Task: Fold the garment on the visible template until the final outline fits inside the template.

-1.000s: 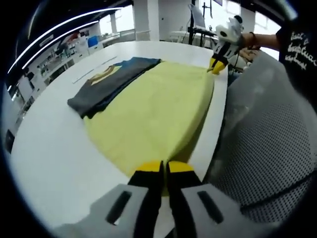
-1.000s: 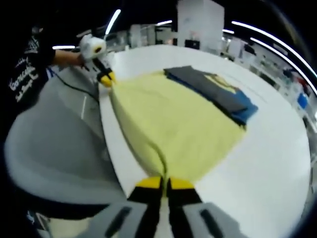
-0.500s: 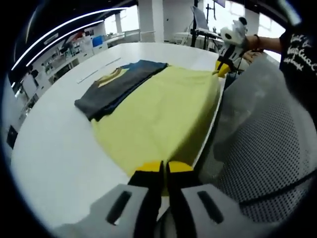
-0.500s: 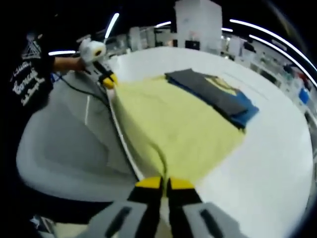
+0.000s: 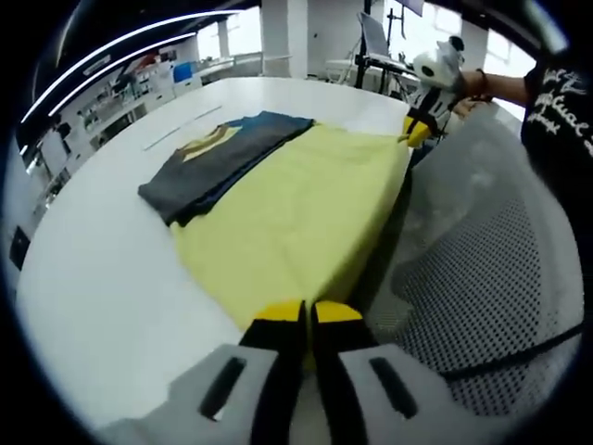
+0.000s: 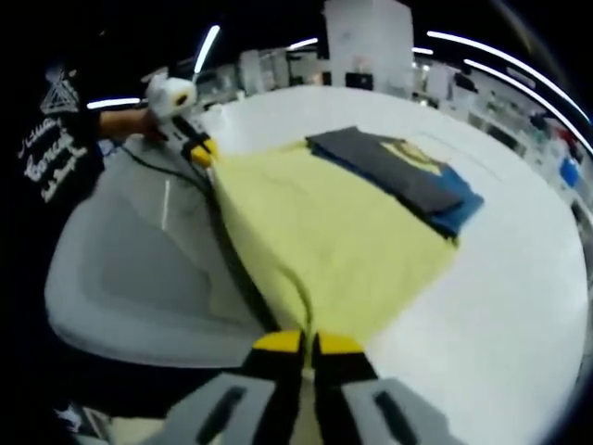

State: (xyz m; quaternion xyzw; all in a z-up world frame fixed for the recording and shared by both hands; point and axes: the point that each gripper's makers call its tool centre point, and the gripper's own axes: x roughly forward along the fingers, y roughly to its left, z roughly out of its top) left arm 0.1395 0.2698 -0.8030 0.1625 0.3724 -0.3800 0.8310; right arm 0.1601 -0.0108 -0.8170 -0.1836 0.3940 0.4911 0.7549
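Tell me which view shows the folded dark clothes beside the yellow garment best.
The left gripper view: the folded dark clothes lie nearer there, with the grey top layer, blue underlayer and yellow print distinct. The right gripper view shows the same stack farther off, beyond the yellow garment.

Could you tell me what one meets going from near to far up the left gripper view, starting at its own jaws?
Left gripper → yellow garment → folded dark garment → right gripper at the yellow garment's far corner.
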